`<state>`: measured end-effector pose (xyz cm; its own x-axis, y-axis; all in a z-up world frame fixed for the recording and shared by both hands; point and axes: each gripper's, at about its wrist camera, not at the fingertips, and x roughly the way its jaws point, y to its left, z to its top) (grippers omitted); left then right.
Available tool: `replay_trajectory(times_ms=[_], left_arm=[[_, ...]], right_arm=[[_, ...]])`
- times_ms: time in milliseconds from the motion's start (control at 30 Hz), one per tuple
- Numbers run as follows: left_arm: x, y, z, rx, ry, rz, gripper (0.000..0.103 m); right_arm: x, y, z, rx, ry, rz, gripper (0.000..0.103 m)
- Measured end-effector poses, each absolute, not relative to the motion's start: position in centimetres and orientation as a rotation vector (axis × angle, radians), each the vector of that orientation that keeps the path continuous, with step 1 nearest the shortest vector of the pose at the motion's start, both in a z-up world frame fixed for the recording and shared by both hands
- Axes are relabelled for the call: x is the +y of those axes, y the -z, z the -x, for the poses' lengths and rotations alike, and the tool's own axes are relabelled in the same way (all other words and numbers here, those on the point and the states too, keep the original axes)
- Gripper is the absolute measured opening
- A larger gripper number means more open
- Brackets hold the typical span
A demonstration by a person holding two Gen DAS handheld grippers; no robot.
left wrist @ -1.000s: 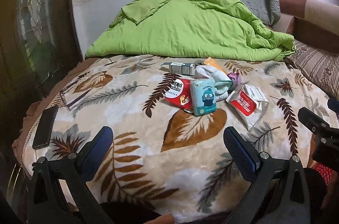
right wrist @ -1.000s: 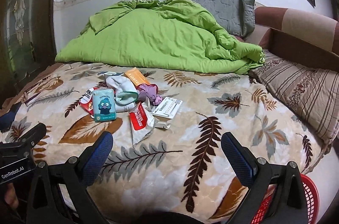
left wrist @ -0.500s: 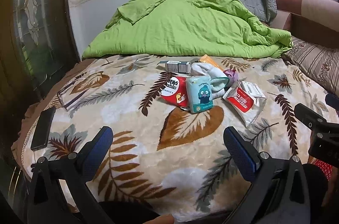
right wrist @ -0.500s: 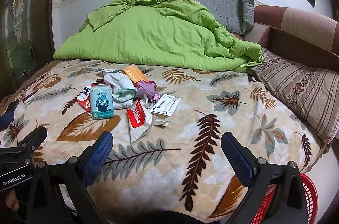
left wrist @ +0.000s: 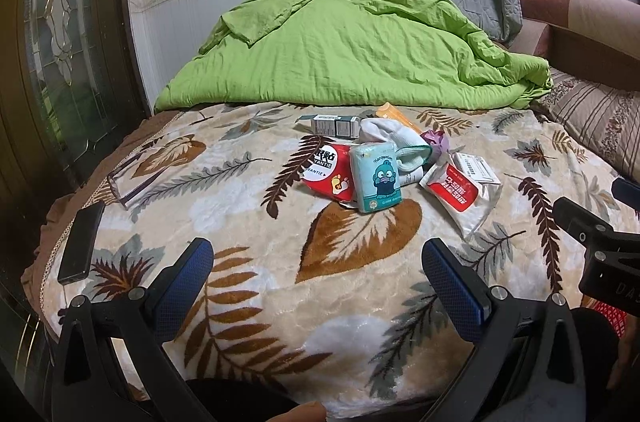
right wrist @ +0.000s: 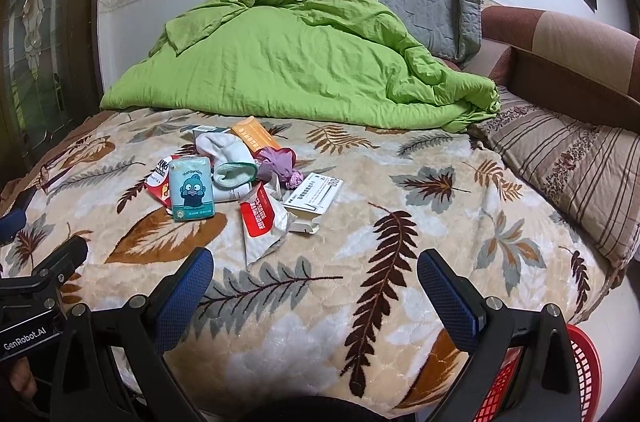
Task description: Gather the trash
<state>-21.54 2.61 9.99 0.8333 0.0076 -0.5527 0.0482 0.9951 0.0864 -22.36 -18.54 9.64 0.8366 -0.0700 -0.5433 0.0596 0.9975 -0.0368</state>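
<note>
Both grippers are shown over the near edge of a bed covered by a leaf-patterned blanket (left wrist: pixel 248 302). The left gripper (left wrist: pixel 318 264) and the right gripper (right wrist: pixel 315 272) are each held with the jaws spread wide and nothing between the blue pads. Compared with the views of a second ago, the litter is seen slightly larger and closer to the centre of each frame, so both grippers are judged to have been carried forward toward it; nothing has been touched or displaced.

The litter lies in one loose heap in the middle of the blanket, in front of a green quilt (left wrist: pixel 352 50): a teal tissue pack (left wrist: pixel 375 178) resting on a red foot-patch packet (left wrist: pixel 329 173), a white sock (left wrist: pixel 394 142), a red-and-white pouch (left wrist: pixel 460 194), a small white box (right wrist: pixel 314 196), an orange wrapper (right wrist: pixel 256 136) and a crumpled purple scrap (right wrist: pixel 280 160). A red basket (right wrist: pixel 588 374) is visible at the lower right, beside the bed, and is taken to be the bin. A phone (left wrist: pixel 81 246) lies well apart at the left edge. Collection is judged not yet begun; the approach is under way.
</note>
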Motion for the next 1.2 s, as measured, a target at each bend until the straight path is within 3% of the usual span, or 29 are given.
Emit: replay_trajectory(times_ms=[467,733,933,1000,1067,1200], left_arm=[[2.4,-9.9,21.1,0.604,0.04,-0.088,0.103],[3.3,-10.0,16.3,0.71,0.109,0.014,0.103],[3.9,-9.3,11.2,0.806,0.129,0.126,0.103],[3.7,-9.1,9.7,0.819,0.144,0.149,0.093],[3.4,-8.6,8.2,0.847,0.149,0.149,0.071],[2.9,-7.5,5.8,0.892,0.152,0.166,0.07]], right_arm=[[-18.7,-9.4,22.0,0.605,0.035,0.003,0.103],[-20.3,-8.5,20.6,0.695,-0.054,-0.114,0.103],[-21.7,-9.0,17.4,0.74,-0.165,-0.212,0.089],[-21.7,-9.1,15.7,0.773,-0.239,-0.245,0.082],[-21.9,-8.9,14.7,0.797,-0.263,-0.275,0.073],[-21.6,-8.1,13.6,0.818,-0.291,-0.303,0.073]])
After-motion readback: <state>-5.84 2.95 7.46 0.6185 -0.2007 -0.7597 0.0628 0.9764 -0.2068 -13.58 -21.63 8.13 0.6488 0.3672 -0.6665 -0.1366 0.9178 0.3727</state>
